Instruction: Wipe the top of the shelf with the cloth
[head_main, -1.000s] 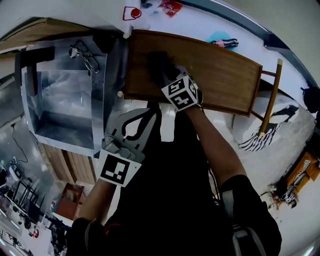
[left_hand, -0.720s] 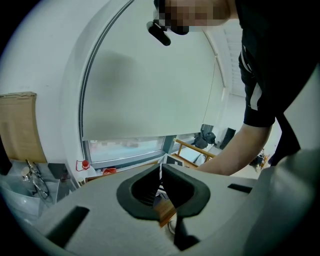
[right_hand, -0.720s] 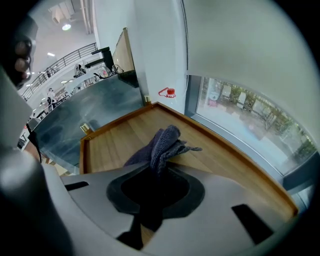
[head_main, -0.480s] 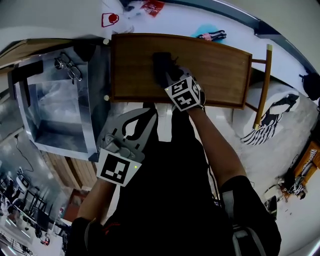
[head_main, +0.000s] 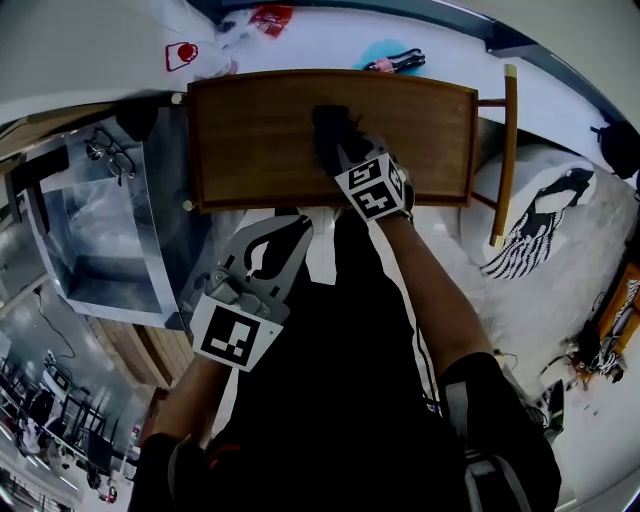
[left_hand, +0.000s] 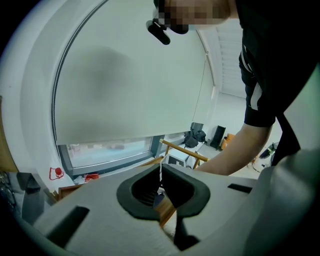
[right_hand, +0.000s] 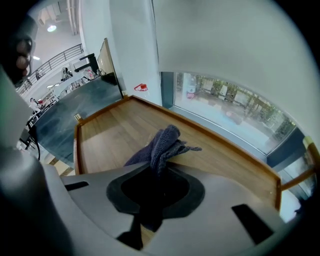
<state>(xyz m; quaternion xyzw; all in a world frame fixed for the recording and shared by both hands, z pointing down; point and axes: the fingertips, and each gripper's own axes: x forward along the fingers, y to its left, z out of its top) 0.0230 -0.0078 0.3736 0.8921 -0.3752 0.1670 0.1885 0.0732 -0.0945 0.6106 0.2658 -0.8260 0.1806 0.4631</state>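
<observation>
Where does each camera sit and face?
Head view: on the person's head, steeply down at the shelf; both arms show.
Left gripper view: on the left tool, facing the window; shut jaws, person's arm.
Right gripper view: on the right tool, facing the shelf; jaws grip the cloth.
Head and right views share the cloth.

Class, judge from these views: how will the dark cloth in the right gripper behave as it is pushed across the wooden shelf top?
The cloth is probably floppy: it bunches in loose folds where the right gripper pinches it. Its napped weave would likely drag, not slip, on the shelf top.
</observation>
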